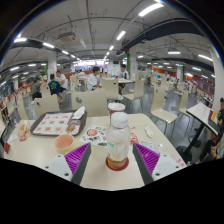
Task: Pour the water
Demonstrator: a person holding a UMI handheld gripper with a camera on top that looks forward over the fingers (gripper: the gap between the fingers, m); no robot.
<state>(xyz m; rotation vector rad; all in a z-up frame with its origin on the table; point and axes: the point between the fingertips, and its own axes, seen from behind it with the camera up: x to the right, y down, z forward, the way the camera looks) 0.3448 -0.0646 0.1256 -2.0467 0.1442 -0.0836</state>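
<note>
As the tool (118, 158) reaches across a pale tabletop (100, 175) in a large, brightly lit hall, its two purple-padded fingers (148, 157) stand open on either side of a small clear bottle (119, 140), with a visible gap between each pad and the bottle's sides. The bottle stands upright on an orange-brown coaster-like base (118, 164), between the fingers and resting on its own support; it looks translucent with a whitish cap or neck, and whether it holds water cannot be told from here. The work appears to be at the grasping step, before any pouring: the next move would call for the fingers to close squarely on the bottle's body, then lift and tilt it toward a vessel. A pink bowl (64, 142) sits just beside the left finger, and a tray (56, 123) with scattered small items lies beyond it. Other tables, chairs and seated people (55, 86) fill the hall behind.
</note>
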